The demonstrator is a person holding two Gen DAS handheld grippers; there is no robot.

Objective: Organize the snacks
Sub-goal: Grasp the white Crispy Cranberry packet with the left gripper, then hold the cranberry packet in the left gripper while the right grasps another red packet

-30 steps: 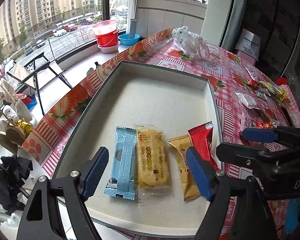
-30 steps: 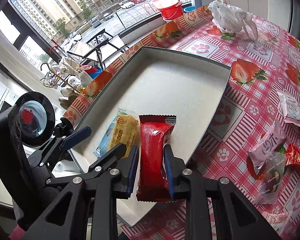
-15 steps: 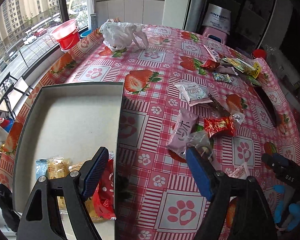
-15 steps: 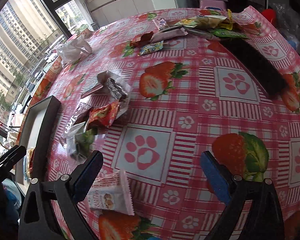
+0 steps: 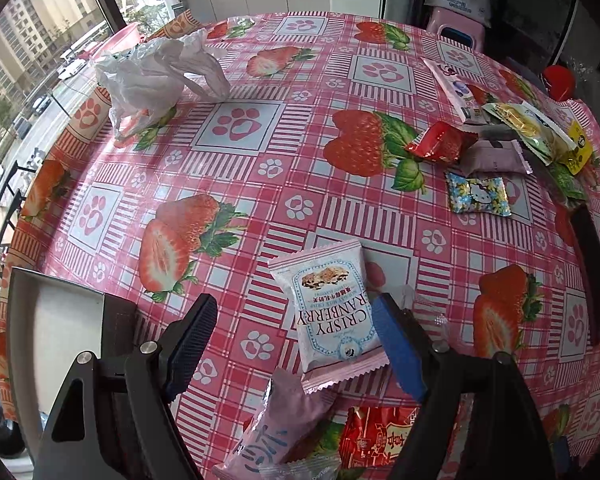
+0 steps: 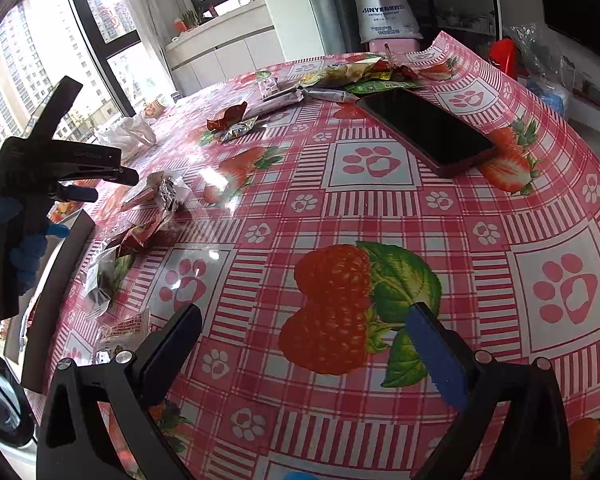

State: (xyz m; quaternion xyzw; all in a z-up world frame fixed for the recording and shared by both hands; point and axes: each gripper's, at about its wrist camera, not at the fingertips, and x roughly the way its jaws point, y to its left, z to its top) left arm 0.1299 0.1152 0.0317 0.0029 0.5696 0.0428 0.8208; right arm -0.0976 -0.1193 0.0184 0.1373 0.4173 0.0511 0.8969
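A table [image 5: 260, 168] in strawberry cloth carries a grey tray [image 5: 56, 320] at its window-side edge and a black phone [image 6: 424, 128] near the far edge. Left gripper [image 5: 296, 344] hangs wide over a pink cranberry crisp packet [image 5: 332, 308], pads not pressing. Right gripper [image 6: 304, 352]: jaws opening, empty.

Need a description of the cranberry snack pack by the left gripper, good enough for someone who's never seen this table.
On the pink strawberry-and-paw-print tablecloth, look at the near edge, just right of the grey tray. The cranberry pack lies flat between the open left gripper fingers. It alone is white with pale pink crimped ends, a blue frame and "CRISPY CRANBERRY" lettering; the mauve packet and red packet below lack these.
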